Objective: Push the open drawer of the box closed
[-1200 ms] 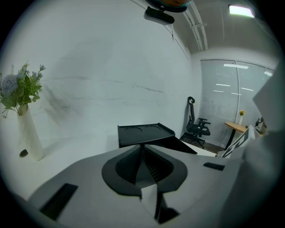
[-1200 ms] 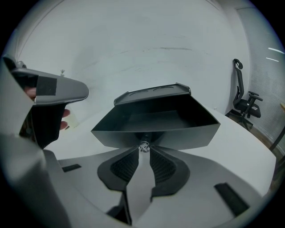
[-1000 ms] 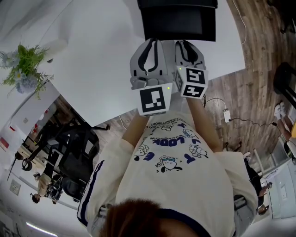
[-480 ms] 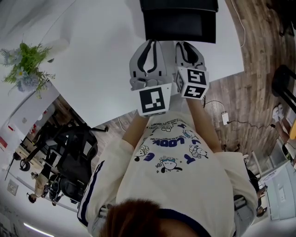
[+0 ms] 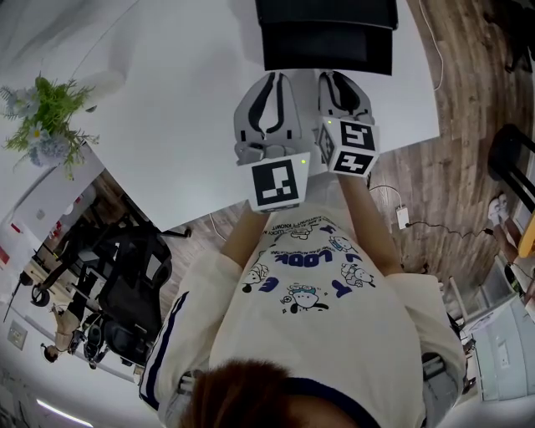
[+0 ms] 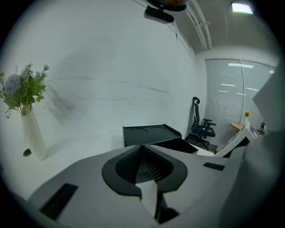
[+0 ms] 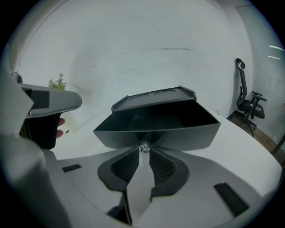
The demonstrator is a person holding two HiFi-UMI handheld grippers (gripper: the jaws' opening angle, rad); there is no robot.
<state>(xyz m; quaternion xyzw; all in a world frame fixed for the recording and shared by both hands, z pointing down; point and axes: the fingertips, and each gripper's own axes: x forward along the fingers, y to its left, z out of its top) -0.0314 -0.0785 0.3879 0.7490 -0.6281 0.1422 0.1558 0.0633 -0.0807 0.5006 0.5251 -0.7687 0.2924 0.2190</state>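
Black box [image 5: 326, 10] at far centre of white worktop [image 5: 184, 125]; drawer [image 7: 156, 129] open toward near side. Clenched on drawer's knob [image 7: 143, 147]: right tool [image 7: 143, 151]. Just left of it, clenched and empty: left tool [image 6: 142, 147].

An office: black swivel chairs [image 5: 134, 276], white table [image 5: 167, 109], ceiling strip lights [image 6: 242, 6].

The head camera looks steeply down from overhead onto the white worktop [image 5: 167, 125], with the black box [image 5: 326, 33] at the frame's top edge. The left gripper [image 5: 272, 79] camera peers low along its jaws, the box a little way ahead, right of centre. The right gripper [image 5: 338, 82] camera is in close: the drawer [image 7: 156, 129] fills the middle, its knob [image 7: 143, 147] at the jaw tips. All three views share the box. The vase of flowers [image 6: 26, 116] shows in the head and left gripper views.
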